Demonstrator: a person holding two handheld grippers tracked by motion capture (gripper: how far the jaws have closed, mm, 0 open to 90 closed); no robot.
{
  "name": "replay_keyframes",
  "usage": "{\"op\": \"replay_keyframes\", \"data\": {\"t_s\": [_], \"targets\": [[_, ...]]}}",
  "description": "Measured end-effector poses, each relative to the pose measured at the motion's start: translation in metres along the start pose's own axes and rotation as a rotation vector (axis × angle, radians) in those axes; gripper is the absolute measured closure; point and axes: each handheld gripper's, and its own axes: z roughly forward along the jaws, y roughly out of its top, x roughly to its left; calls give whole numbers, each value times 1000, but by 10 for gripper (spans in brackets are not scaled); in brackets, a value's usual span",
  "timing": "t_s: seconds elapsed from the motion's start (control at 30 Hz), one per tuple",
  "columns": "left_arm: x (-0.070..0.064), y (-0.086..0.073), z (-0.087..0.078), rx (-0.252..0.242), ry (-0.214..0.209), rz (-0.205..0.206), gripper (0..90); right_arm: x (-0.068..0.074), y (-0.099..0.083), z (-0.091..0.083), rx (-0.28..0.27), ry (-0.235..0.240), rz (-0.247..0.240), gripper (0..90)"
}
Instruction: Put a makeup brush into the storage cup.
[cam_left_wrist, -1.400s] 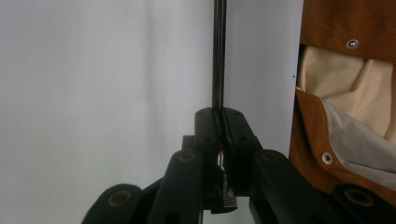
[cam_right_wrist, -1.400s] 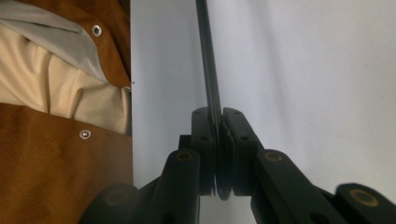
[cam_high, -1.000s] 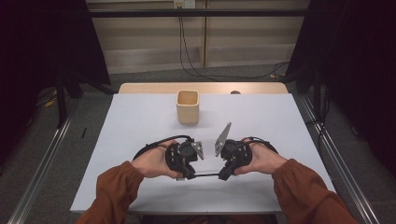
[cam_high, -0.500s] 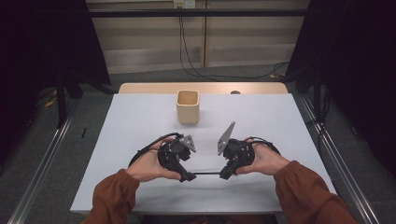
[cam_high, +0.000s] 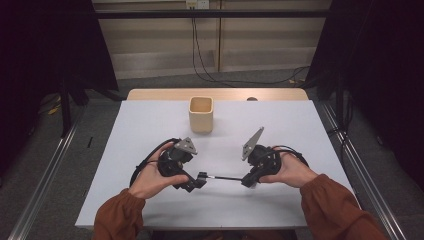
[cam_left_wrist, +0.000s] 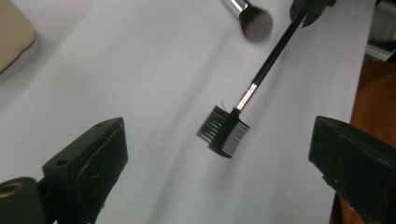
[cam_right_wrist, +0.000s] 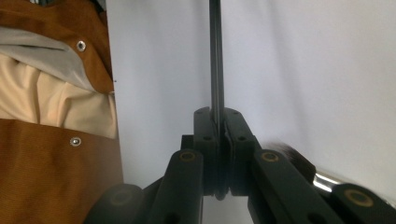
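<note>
High view, tool held: the right gripper (cam_high: 248, 180) clamps the thin black handle of a brow comb-brush (cam_high: 222, 177), which runs level above the table (cam_high: 150, 130) toward 9 o'clock, its head reaching the left gripper (cam_high: 195, 182).
Right gripper view, grip: both jaws are pressed together on the handle (cam_right_wrist: 215, 70); the stem leaves them toward 12 o'clock. I judge the tail-end hold leaves the comb end free to be offered to the other hand.
Left gripper view, claw state: the left gripper's jaws stand wide apart, with the comb head (cam_left_wrist: 223, 131) between them but touching neither, so it is not yet gripped there. It looks like a handover being lined up.
Second tool: a fluffy makeup brush (cam_left_wrist: 252, 18) lies on the table at 12 o'clock of that view, just beside the held handle, untouched.
Cup: a beige cup (cam_high: 201, 114) stands upright at 12 o'clock from the grippers, well apart, perhaps the place where the tools belong.
Count: two grippers, two brushes, one cup, one table.
</note>
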Motion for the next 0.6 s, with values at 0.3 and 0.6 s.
{"op": "replay_keyframes", "data": {"t_s": [0.3, 0.6], "targets": [[4, -12, -7, -82, 69, -52, 36, -2, -19, -11, -69, -63, 79, 857], [-3, -20, -13, -141, 106, -85, 44, 5, -34, -6, -144, -86, 141, 857]]}}
